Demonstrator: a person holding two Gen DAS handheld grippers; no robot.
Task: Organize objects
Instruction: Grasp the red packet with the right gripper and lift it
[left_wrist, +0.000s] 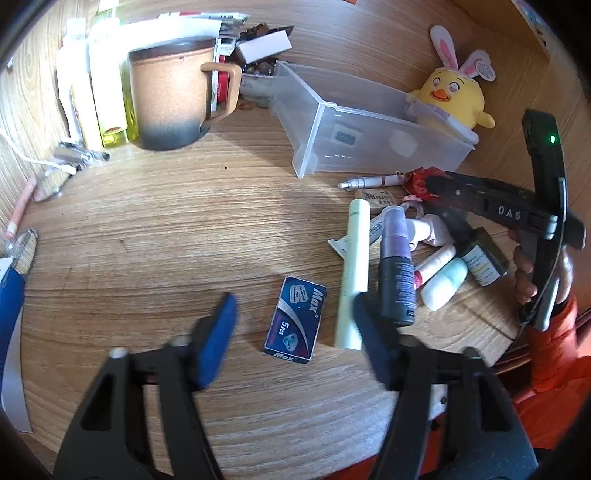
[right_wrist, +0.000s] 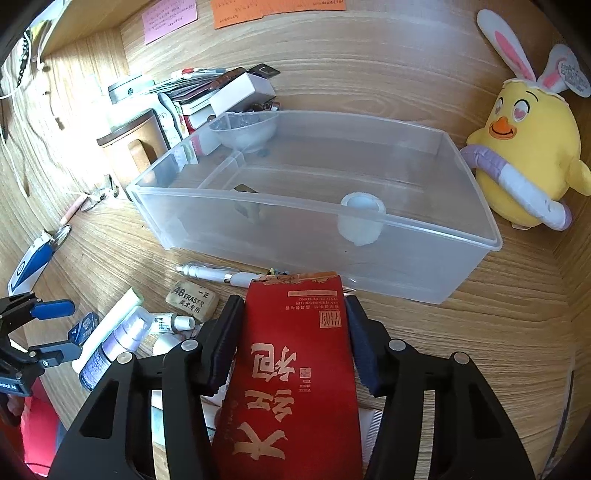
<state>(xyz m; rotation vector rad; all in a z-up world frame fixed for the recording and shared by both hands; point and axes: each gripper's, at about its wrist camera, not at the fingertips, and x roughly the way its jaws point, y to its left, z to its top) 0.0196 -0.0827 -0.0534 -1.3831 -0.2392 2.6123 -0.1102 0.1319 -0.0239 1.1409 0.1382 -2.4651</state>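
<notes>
wooden desk (right_wrist: 480, 332): right gripper (right_wrist: 291, 332) pinches red packet (right_wrist: 291, 369), long axis along the fingers, torn end toward clear bin (right_wrist: 406, 236) (near its front wall). left gripper (left_wrist: 295, 314) spread, nothing between.

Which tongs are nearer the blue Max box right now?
Left. The left tongs straddle the blue Max box without touching it; the right tongs, gripping a red packet, sit farther off by the clear bin.

Your left gripper (left_wrist: 295, 317) is angling downward, jaws parted, nothing gripped; your right gripper (right_wrist: 291, 343) is angling downward too, pads pressing inward.
</notes>
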